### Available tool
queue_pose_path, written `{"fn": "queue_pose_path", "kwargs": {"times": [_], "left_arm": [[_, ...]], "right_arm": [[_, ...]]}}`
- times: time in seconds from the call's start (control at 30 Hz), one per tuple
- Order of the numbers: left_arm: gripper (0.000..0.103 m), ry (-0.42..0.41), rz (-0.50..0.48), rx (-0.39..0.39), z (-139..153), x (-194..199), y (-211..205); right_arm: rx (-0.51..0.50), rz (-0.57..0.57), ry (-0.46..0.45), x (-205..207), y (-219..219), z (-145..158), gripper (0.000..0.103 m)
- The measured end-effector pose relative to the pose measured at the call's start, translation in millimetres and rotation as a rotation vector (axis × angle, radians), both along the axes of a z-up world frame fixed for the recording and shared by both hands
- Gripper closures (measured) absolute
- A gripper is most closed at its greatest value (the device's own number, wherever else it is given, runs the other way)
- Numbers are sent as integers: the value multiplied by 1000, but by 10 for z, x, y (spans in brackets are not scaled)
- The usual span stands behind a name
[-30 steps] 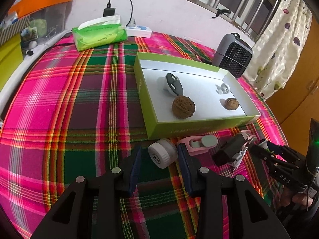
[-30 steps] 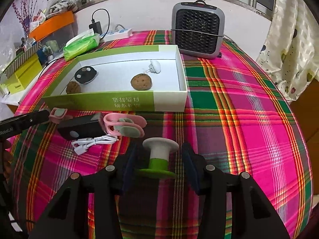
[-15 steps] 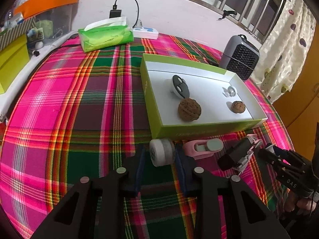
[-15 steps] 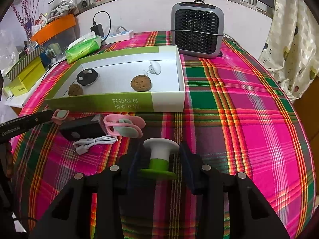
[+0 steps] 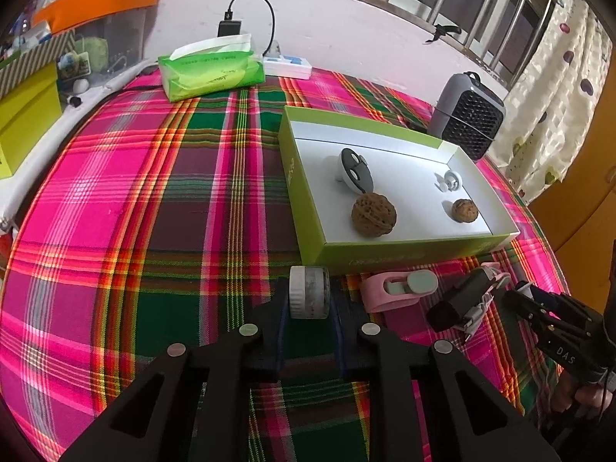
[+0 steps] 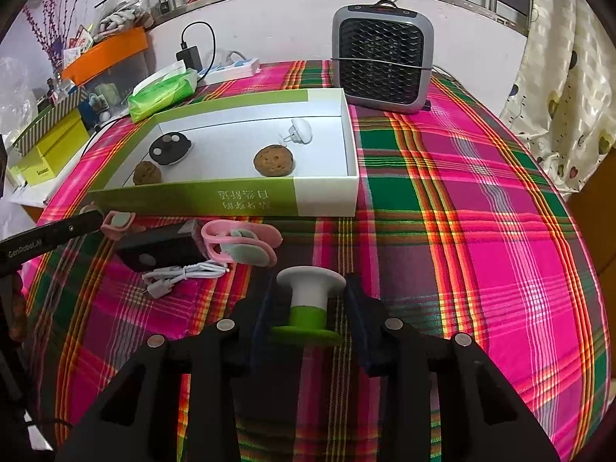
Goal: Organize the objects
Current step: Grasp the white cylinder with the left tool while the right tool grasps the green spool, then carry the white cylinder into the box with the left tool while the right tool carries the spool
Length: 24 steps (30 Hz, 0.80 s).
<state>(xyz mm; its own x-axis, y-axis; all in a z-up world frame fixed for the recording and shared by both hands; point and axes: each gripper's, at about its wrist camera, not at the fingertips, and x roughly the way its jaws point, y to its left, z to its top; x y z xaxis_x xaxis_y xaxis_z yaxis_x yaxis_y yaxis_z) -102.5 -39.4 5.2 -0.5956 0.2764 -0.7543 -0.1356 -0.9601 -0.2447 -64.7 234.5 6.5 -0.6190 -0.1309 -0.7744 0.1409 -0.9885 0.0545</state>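
My left gripper (image 5: 308, 310) is shut on a small white round device (image 5: 309, 297), held just in front of the green box (image 5: 385, 256). The box holds a large walnut (image 5: 373, 215), a small walnut (image 5: 464, 210), a black-and-white round gadget (image 5: 356, 170) and a white plug (image 5: 448, 181). My right gripper (image 6: 310, 308) is shut on a white-and-green spool-shaped object (image 6: 310, 306) above the cloth. A pink clip (image 6: 240, 244), a black box (image 6: 161, 244) and a white cable (image 6: 181, 274) lie in front of the box.
A plaid cloth (image 5: 154, 211) covers the table. A grey heater (image 6: 383, 59) stands behind the box. A green tissue pack (image 5: 211, 69), a power strip (image 5: 287, 65) and yellow boxes (image 5: 23, 123) are at the far left.
The left gripper closed on the white round device and lifted it, turning it on edge. The right gripper closed on the spool and raised it slightly.
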Motion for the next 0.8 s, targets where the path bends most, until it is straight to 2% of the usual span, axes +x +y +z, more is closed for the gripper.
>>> {"fn": "queue_pose_path", "kwargs": {"times": [0.33,0.8], "left_arm": [[86,10,-1,5,19,25,-28],[86,64,-39,10,256,134,22]], "right_arm": [[-22,-3,12,14,44,22,68],[-40,13,35,48,74,115,68]]}}
